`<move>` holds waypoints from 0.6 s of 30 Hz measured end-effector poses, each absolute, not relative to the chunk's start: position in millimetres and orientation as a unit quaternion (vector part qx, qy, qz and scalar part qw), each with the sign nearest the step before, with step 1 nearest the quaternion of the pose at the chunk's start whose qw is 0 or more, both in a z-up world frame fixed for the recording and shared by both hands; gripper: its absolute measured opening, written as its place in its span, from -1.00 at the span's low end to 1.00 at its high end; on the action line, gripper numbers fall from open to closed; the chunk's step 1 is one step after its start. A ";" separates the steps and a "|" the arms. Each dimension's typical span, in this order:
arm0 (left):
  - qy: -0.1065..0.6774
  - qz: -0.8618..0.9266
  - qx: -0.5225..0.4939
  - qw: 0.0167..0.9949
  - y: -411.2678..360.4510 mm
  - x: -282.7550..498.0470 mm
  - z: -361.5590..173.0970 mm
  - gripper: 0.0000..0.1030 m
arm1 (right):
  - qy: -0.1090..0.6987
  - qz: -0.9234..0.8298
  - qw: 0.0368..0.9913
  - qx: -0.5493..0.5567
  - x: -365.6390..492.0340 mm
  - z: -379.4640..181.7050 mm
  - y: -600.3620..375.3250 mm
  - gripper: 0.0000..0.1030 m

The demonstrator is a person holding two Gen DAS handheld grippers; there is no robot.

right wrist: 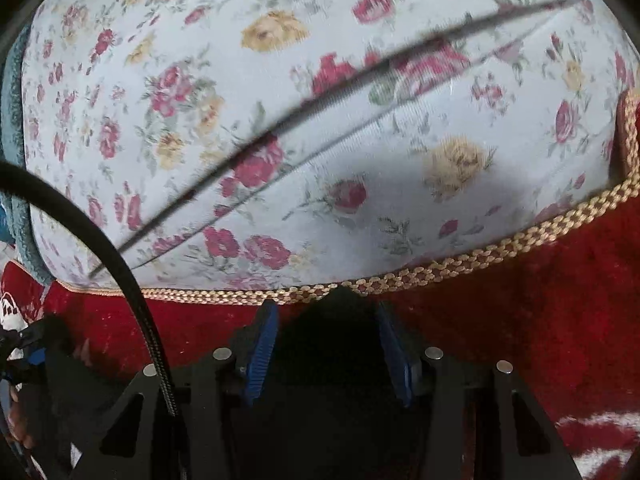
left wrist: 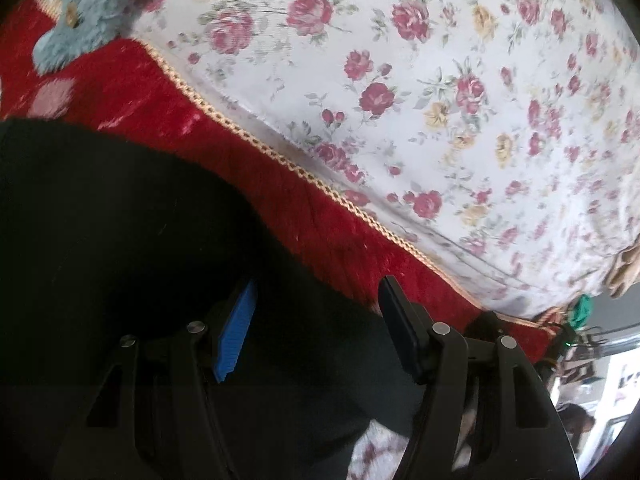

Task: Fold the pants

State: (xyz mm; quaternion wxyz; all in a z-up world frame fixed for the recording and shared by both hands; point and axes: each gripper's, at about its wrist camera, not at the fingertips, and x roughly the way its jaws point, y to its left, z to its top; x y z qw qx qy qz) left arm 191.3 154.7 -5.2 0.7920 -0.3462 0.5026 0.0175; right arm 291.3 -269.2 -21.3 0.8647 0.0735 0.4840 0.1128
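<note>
Black fabric — the pants (left wrist: pixel 120 248) — lies spread over a red blanket (left wrist: pixel 132 88) with a gold braided trim (left wrist: pixel 224 120), and beyond that trim stretches a white sheet printed with red and yellow roses (left wrist: pixel 440 80). In the left wrist view the pants fill the lower left, their edge running diagonally across the red pile. The left gripper (left wrist: pixel 318 328) hangs over this edge with its fingers standing wide apart; dark cloth shows between the blue ribbed pad (left wrist: pixel 236 332) and the opposite one, but neither pad presses on it. A grey-blue plush toy (left wrist: pixel 92 4) sits at the top left, partly on the blanket and partly on the floral sheet.

In the right wrist view a peak of the black cloth (right wrist: pixel 332 344) rises between the fingers of the right gripper (right wrist: pixel 328 344), just short of the braided trim. The two blue pads sit close on either side of this fold, yet whether they actually pinch it cannot be told — the fabric is too dark against the black frame. A black cable (right wrist: pixel 120 264) arcs across the left of that view, and a blue-grey plush edge (right wrist: pixel 12 128) shows at the far left.
</note>
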 end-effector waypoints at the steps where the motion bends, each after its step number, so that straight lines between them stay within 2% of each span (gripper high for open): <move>1: 0.500 0.018 -0.341 0.795 152.8 195.4 -6.3 0.22 | 0.481 0.109 0.867 0.074 290.8 -21.3 -272.8 -0.50; 2: 0.502 0.014 -0.338 0.796 151.3 199.0 -8.3 0.22 | 0.477 0.111 0.868 0.084 289.6 -20.5 -277.8 -0.75; 3: 0.506 0.013 -0.331 0.797 149.7 202.9 -10.2 0.14 | 0.473 0.119 0.868 0.099 287.5 -17.9 -284.0 -0.88; 4: 0.507 0.013 -0.321 0.800 148.9 205.3 -10.4 -0.01 | 0.467 0.127 0.868 0.111 284.5 -14.4 -289.2 -0.88; 6: 0.517 0.031 -0.286 0.806 148.7 207.1 -11.5 -0.83 | 0.456 0.137 0.872 0.116 277.2 -3.7 -298.3 -0.88; 10: 0.496 0.008 -0.307 0.812 162.7 191.6 -4.0 -0.88 | 0.417 0.155 0.884 0.142 257.7 29.3 -317.1 -0.88; 14: 0.458 -0.020 -0.300 0.837 168.3 159.7 28.8 -0.89 | 0.368 0.179 0.893 0.187 227.7 75.4 -340.5 -0.88; 18: 0.423 -0.052 -0.305 0.852 169.3 113.4 63.5 -0.89 | 0.332 0.195 0.904 0.187 179.1 113.8 -352.6 -0.88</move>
